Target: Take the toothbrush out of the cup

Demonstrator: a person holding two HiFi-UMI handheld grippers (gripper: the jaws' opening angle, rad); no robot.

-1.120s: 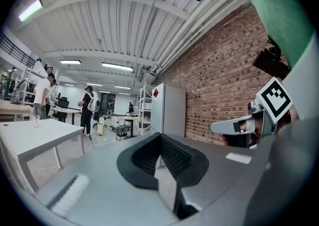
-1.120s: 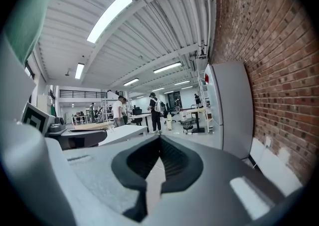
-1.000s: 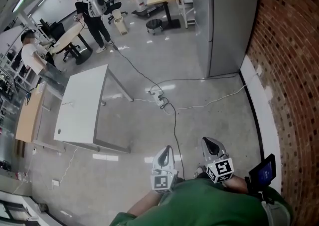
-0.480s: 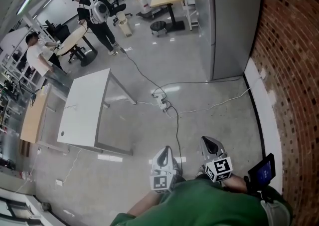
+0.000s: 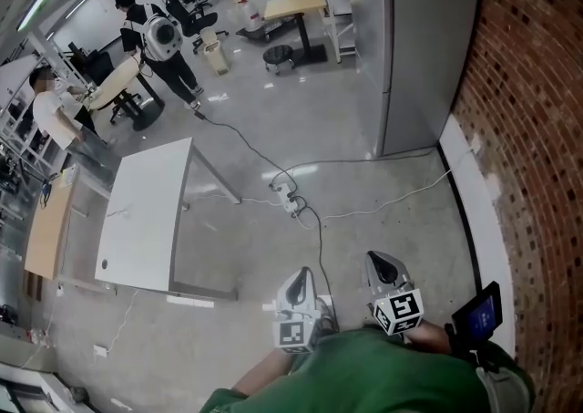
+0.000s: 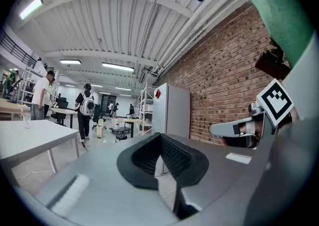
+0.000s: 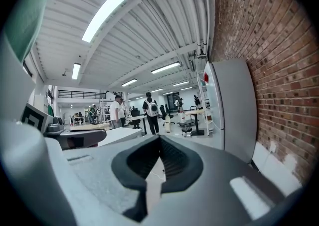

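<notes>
No cup or toothbrush shows in any view. In the head view both grippers are held close against my green-sleeved body, pointing out over the floor. My left gripper (image 5: 301, 280) is shut with nothing in it, and in its own view the black pads of this left gripper (image 6: 160, 136) meet at the tip. My right gripper (image 5: 384, 265) is also shut and empty, and the right gripper (image 7: 160, 138) shows its pads closed together. Each gripper sees the other at its side: the right gripper (image 6: 234, 129) and the left gripper (image 7: 75, 138).
A white table (image 5: 146, 206) stands on the grey floor to the left. Cables and a power strip (image 5: 290, 201) lie ahead. A tall grey cabinet (image 5: 424, 46) stands against the brick wall (image 5: 533, 129) on the right. People (image 5: 159, 42) and desks are far back.
The head view has shifted a little, so the table sits further left. The person with the backpack has walked further off. Both grippers keep their place and stay shut.
</notes>
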